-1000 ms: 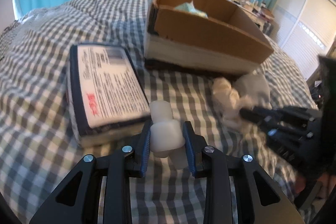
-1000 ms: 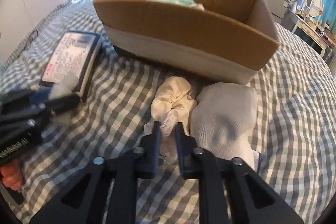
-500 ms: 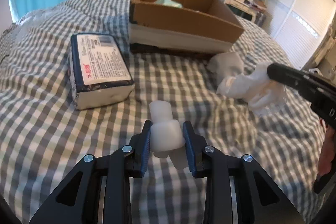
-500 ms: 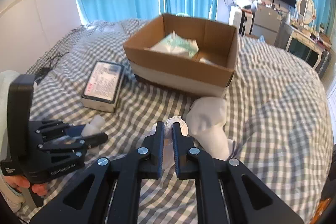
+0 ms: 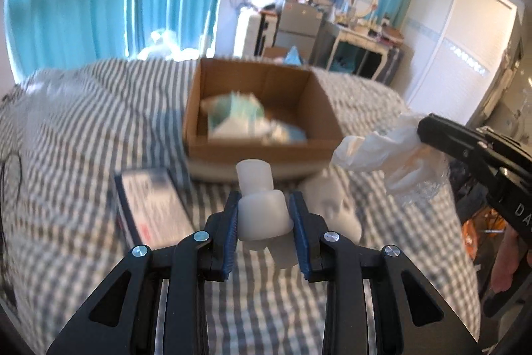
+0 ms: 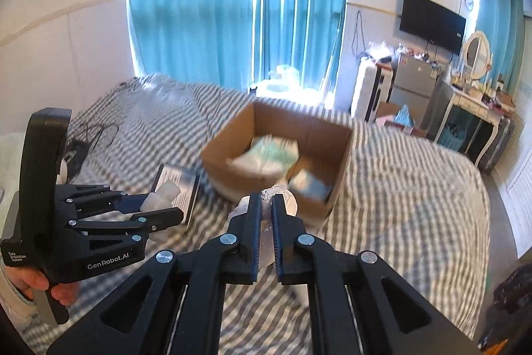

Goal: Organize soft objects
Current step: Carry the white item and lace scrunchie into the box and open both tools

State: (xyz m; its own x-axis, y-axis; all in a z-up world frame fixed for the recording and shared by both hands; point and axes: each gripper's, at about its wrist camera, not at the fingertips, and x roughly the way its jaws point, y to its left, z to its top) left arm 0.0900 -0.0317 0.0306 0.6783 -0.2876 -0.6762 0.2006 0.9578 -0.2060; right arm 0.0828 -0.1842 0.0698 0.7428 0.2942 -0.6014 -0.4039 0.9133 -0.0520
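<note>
My left gripper is shut on a white foam piece and holds it above the checked bed, short of the cardboard box. It also shows in the right wrist view. My right gripper is shut on a crumpled white cloth, lifted in the air to the right of the box. The box holds a green-white soft pack. A white rolled cloth lies on the bed in front of the box.
A flat dark-edged wipes pack lies on the bed left of the box. Blue curtains hang behind the bed. A fridge and a dressing table stand at the far right.
Both grippers have risen higher above the bed with their loads. The box now shows from above, with its contents in sight. The white cloth hangs clear of the bed.
</note>
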